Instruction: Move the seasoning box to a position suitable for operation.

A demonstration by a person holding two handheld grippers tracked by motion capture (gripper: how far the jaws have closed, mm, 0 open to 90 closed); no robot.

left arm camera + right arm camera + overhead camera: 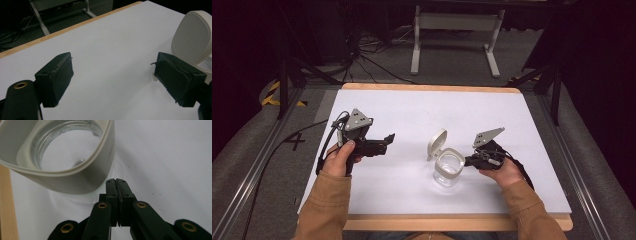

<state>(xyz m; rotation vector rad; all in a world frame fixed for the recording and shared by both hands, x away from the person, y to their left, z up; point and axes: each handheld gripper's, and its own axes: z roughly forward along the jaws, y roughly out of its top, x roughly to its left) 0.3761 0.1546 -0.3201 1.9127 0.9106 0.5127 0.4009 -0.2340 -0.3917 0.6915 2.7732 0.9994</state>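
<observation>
On the white worktop (412,110), right of centre, stands a clear glass jar (448,169) with a cream collar around its mouth and a hinged cream lid (436,143) flipped open, standing up at the jar's far-left side. Jar looks empty; through the mouth in the right gripper view the glass bottom (72,157) is visible.

Right gripper (468,161) sits just beside the jar's right side, held by the person's right hand (502,172), grey three-cornered plate (488,136) on top. Its fingers (112,192) are pressed flat together, nothing between them. Tips are close under the cream collar (75,180) in the right gripper view; touching or just short of it, can't tell.

Left gripper (389,137) is well apart from the jar, over the left half of the worktop, held by the left hand (343,157), pointing toward the jar. Its fingers (56,78) stand wide apart, bare worktop between them, nothing held. In the left gripper view the open lid (193,37) shows beyond the right-hand finger (176,80), not touched.

Both sleeves (324,207) are tan, coming in from the near edge. Worktop has a light wooden rim (432,87). Beyond it: grey floor (452,55), loose black cables (367,55), a white metal stand (457,30). Cable (277,150) trails off the left gripper over the worktop's left edge.
</observation>
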